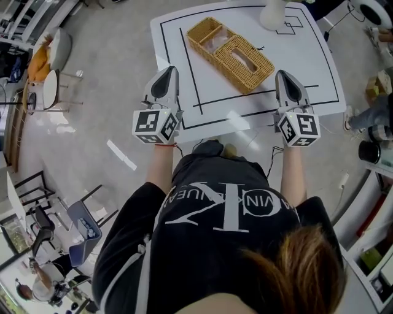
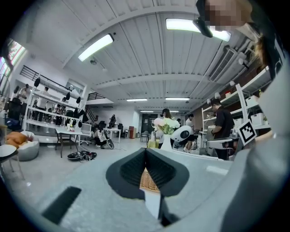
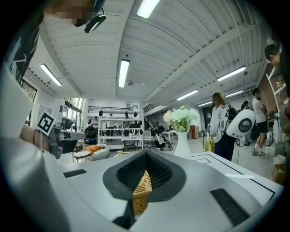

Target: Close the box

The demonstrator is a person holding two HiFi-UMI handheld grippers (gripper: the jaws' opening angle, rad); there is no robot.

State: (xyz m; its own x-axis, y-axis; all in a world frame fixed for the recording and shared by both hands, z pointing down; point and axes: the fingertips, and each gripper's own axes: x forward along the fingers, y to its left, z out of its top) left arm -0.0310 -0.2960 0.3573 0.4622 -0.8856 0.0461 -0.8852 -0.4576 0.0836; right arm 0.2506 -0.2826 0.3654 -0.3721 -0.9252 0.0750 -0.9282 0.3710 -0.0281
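Observation:
A woven wicker box [image 1: 230, 54] lies at an angle on the white table [image 1: 307, 67]. Its far left half [image 1: 207, 34] shows an open inside. The near right half [image 1: 242, 59] is a woven panel with an oval slot. My left gripper [image 1: 167, 71] hovers over the table's front left corner, short of the box, shut with nothing held. Over the front right edge my right gripper [image 1: 286, 76] is also shut and empty. In each gripper view a strip of wicker [image 2: 148, 181] [image 3: 141, 192] shows beyond the closed jaws.
Black lines [image 1: 195, 80] mark rectangles on the table. A white vase [image 1: 273, 13] stands at the back edge, with flowers [image 3: 181, 118] seen in the right gripper view. Chairs [image 1: 55, 67] stand on the floor to the left. Several people stand far behind.

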